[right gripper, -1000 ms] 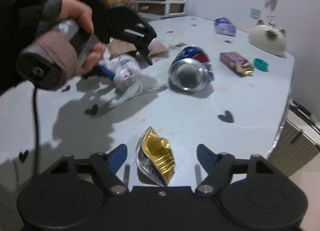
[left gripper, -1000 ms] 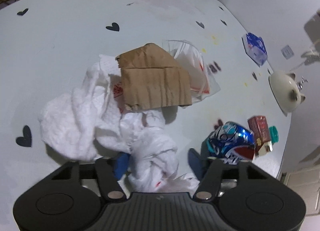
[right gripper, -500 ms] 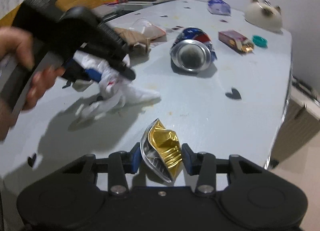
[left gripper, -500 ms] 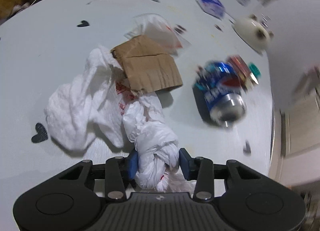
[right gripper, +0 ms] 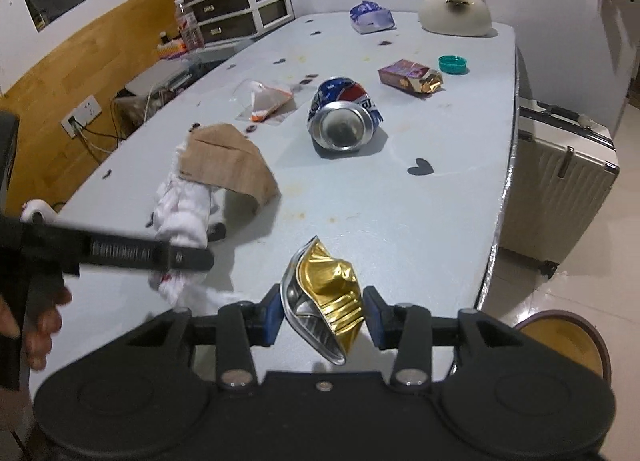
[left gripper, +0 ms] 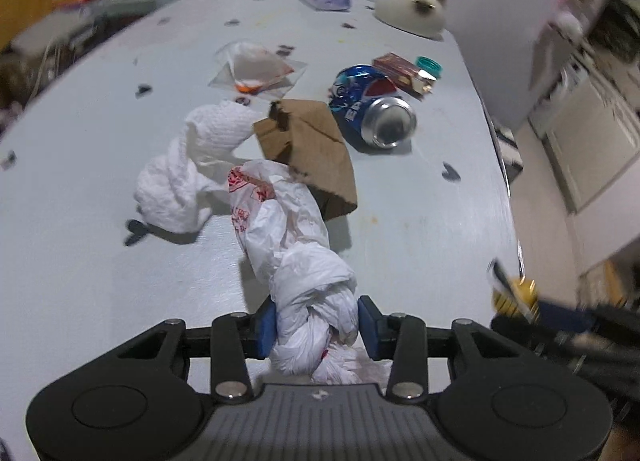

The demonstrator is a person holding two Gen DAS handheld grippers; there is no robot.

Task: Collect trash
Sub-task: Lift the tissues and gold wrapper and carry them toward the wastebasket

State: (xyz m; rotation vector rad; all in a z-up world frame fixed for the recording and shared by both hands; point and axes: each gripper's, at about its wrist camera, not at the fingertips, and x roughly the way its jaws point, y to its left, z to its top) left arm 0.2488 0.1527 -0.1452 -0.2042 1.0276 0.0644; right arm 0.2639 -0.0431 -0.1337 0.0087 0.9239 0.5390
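My left gripper (left gripper: 317,325) is shut on a knotted white plastic bag (left gripper: 296,257) with red print, lifted off the pale table (left gripper: 80,245). My right gripper (right gripper: 322,315) is shut on a crushed gold can (right gripper: 326,297) and holds it above the table's near edge. In the right wrist view the left gripper (right gripper: 188,261) shows from the side with the bag (right gripper: 176,285) hanging under it. On the table lie a white paper towel (left gripper: 188,177), a brown cardboard piece (left gripper: 312,153), a blue Pepsi can (left gripper: 372,109), a clear plastic wrapper (left gripper: 256,69) and a small maroon box (left gripper: 400,69).
A teal cap (right gripper: 452,63), a blue packet (right gripper: 370,17) and a cat-shaped ceramic holder (right gripper: 456,11) stand at the far end. A beige suitcase (right gripper: 560,177) stands right of the table. A round bin (right gripper: 560,341) with a yellow inside sits on the floor at lower right.
Both grippers closed: the left on the plastic bag, the right on the gold can. Both then lifted and drew back toward the table's near edge.
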